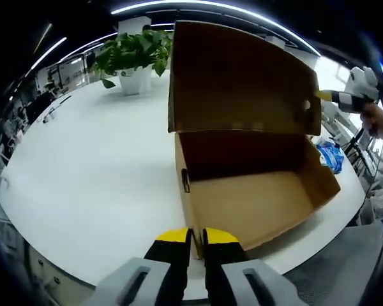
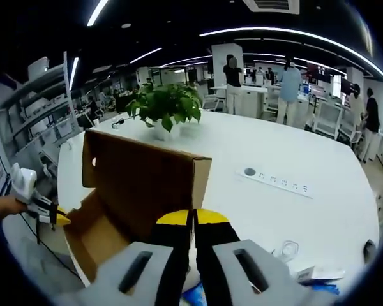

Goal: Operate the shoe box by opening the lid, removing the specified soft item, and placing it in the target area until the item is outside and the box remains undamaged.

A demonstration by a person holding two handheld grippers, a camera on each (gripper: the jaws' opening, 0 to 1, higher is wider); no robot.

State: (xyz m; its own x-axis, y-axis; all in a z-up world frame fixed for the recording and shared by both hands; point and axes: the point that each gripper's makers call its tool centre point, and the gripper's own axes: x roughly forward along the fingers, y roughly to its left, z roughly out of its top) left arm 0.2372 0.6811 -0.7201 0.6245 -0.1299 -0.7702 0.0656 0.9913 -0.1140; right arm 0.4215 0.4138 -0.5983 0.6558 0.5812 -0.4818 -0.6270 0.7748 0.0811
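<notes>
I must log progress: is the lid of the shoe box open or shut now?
Open. In the left gripper view the lid stands upright behind the shoe box, whose bare brown floor shows.

Setting: open-plan office or lab workspace. Evidence follows. Large white rounded tabletop (image 2: 319, 159) of meeting-table type, with a recessed white power-socket strip (image 2: 274, 180) set into its surface. Green leafy potted plant in a white pot (image 2: 166, 109) stands at the far side of the tabletop. Dark ceiling carries long white linear light strips (image 2: 287, 32) and a square air vent (image 2: 271, 5). Far right: several standing people (image 2: 288, 89) beside white desks. Far left: grey metal shelving racks (image 2: 35, 102). White square column (image 2: 226, 64) in the background.
</notes>
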